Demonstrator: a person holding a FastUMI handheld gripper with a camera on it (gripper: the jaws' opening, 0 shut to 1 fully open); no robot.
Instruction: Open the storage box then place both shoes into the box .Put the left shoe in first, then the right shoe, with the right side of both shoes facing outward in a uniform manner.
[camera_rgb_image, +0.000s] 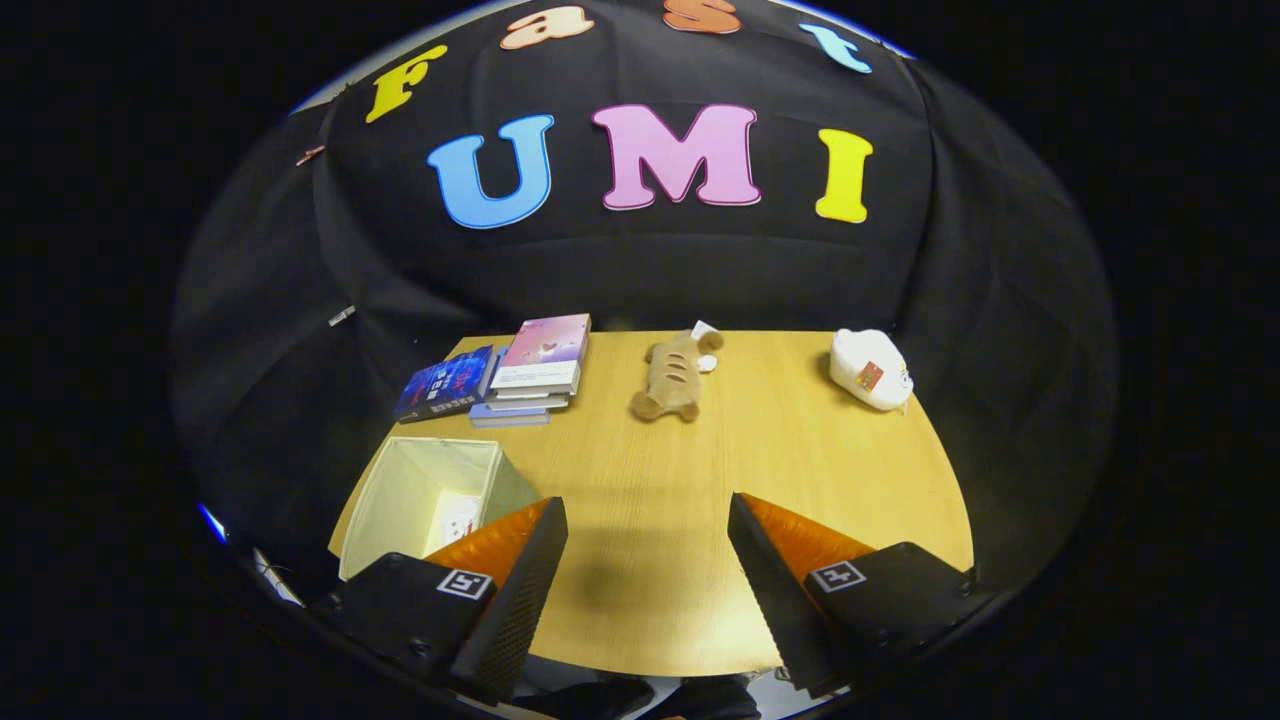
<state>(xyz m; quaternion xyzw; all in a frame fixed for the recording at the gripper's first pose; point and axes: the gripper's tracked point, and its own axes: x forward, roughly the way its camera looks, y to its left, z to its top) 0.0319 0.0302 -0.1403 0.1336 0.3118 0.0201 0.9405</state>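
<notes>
Gripper view, entries listed near to far. Claw (648, 560): fingers spread wide apart, nothing between them, nothing gripped; bare wood shows in the gap. Both fingers hang above the near part of the surface (650, 600), a light wooden top.

Storage box (432, 497): pale cream fabric, open at the top, set at the near left corner of the surface, just beside and partly behind the left finger. A small white item with red marks lies inside on its bottom; what it is cannot be told.

Stack of books (538, 372): far left of the surface, beyond the box, topmost cover pink and white. Dark blue book (446, 384): lying flat, touching the stack on its left side.

Brown plush toy (676, 378): far centre, beyond the gap between the fingers, lying on its side with a small white tag at its far end.

White plush object (870, 369): far right corner, rounded, with a small red patch on it, well apart from the brown toy.
</notes>
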